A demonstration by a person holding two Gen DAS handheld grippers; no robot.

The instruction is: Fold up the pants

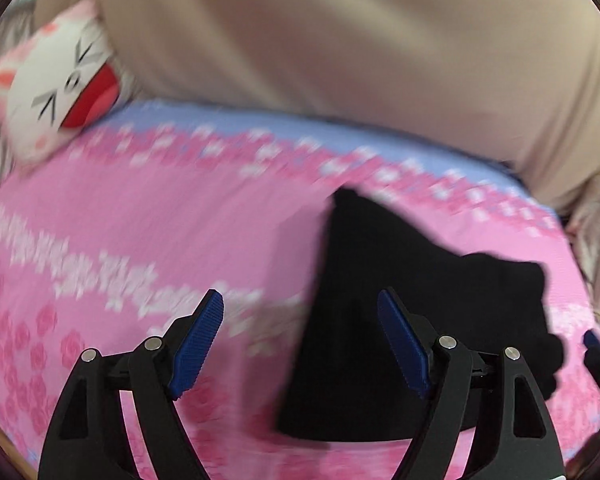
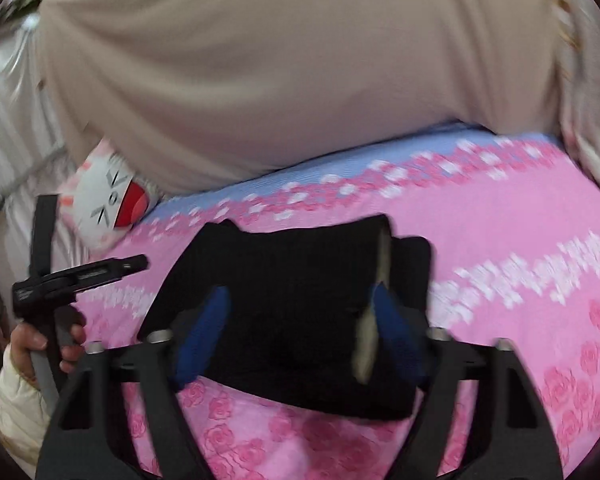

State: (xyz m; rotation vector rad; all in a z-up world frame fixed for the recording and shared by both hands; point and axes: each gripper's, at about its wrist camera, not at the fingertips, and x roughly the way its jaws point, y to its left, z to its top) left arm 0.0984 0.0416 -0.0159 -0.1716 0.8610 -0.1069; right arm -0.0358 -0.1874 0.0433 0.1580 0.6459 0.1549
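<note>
The black pants (image 1: 412, 256) lie as a folded bundle on the pink flowered bedsheet (image 1: 140, 220). My left gripper (image 1: 300, 296) hovers over the bundle's left edge, its blue pads wide apart with nothing between them. In the right wrist view the pants (image 2: 300, 264) fill the middle, and my right gripper (image 2: 300, 292) is over them with its jaws apart. A pale strip (image 2: 382, 264), blurred, runs beside its right pad. The pads press on nothing that I can see. The left gripper (image 2: 84, 274) shows at the left there, held by a hand (image 2: 28, 344).
A white cat-face plush (image 1: 60, 92) (image 2: 108, 200) lies at the sheet's far left corner. A large beige cloth mass (image 1: 340, 40) (image 2: 280, 80) rises behind the bed's blue-banded far edge (image 2: 340, 160). Pale fabric (image 1: 596, 216) hangs past the right side.
</note>
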